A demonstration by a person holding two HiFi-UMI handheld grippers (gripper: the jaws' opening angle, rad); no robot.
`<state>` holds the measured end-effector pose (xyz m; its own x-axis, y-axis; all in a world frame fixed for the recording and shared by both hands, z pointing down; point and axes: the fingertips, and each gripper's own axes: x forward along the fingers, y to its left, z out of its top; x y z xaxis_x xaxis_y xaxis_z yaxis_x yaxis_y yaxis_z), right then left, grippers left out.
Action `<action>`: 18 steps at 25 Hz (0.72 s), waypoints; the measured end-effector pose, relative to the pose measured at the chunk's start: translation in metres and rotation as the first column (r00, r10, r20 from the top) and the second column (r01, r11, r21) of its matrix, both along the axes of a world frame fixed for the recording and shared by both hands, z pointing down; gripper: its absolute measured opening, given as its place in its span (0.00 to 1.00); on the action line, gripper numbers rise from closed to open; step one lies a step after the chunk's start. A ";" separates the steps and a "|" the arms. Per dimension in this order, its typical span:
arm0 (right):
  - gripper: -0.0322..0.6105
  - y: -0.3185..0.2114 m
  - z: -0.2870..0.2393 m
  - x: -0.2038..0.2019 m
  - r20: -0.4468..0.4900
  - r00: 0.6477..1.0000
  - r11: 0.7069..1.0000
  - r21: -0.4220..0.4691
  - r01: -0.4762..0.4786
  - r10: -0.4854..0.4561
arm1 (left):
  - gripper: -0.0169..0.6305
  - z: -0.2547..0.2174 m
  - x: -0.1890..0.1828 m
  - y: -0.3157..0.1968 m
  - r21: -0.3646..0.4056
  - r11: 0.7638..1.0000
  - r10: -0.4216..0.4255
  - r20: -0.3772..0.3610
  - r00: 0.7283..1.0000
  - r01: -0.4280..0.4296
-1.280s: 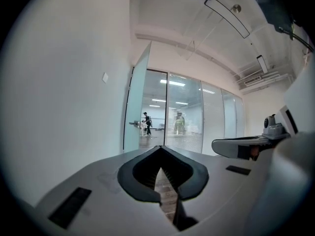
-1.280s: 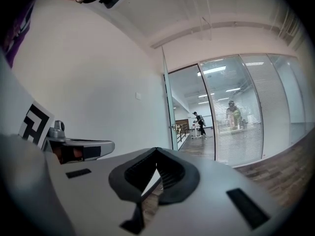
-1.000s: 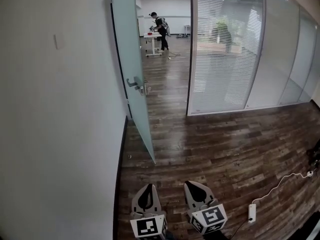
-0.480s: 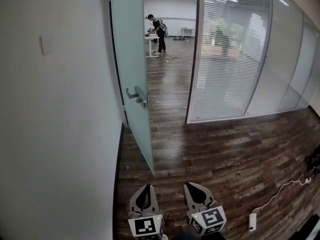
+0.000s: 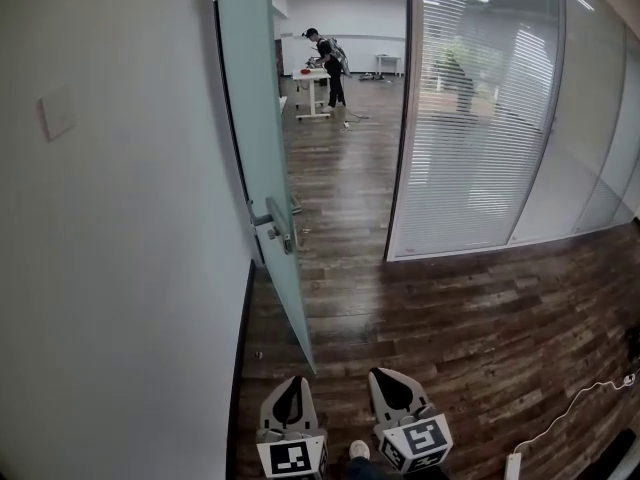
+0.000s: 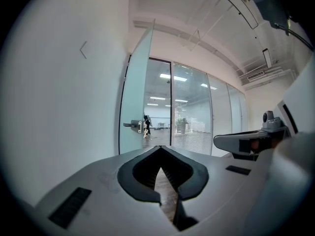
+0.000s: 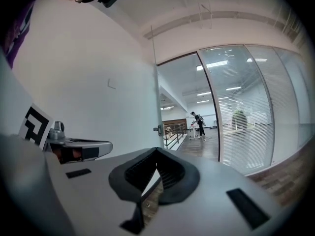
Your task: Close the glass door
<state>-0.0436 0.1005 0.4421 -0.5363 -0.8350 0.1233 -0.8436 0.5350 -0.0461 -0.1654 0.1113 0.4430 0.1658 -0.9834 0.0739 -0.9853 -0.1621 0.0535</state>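
The glass door (image 5: 250, 108) is seen standing open, swung out from the doorway, with its handle (image 5: 277, 226) well ahead of both grippers. The left gripper (image 5: 292, 380) and right gripper (image 5: 386, 374) are held short of the door's free edge, each with jaws pressed together on nothing. The approach is judged to be in hand; next, the door must be reached and swung toward the glass partition (image 5: 470, 138).

The floor (image 5: 470, 308) is dark wood plank, continuous into the far room. At lower right, a white power strip (image 5: 515, 465) lies flat on the planks, and a white cable (image 5: 598, 389) runs from it toward the right edge. A small pale speck (image 5: 258, 355) lies near the left wall. A shoe tip (image 5: 358, 450) rests at the bottom edge. In the far room, a white desk (image 5: 312, 90) and a person (image 5: 328, 60) stand on the planks.
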 end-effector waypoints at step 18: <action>0.04 -0.139 0.005 0.003 0.017 0.997 0.996 -0.044 0.075 -0.074 | 0.05 0.004 -0.013 -0.139 -0.054 0.994 -0.095 0.077 0.993 0.099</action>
<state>-0.0405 -0.0381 0.4472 -0.5990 -0.7863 0.1513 -0.8004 0.5936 -0.0837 -0.1787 -0.0278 0.4475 0.0618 -0.9883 0.1394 -0.9978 -0.0643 -0.0137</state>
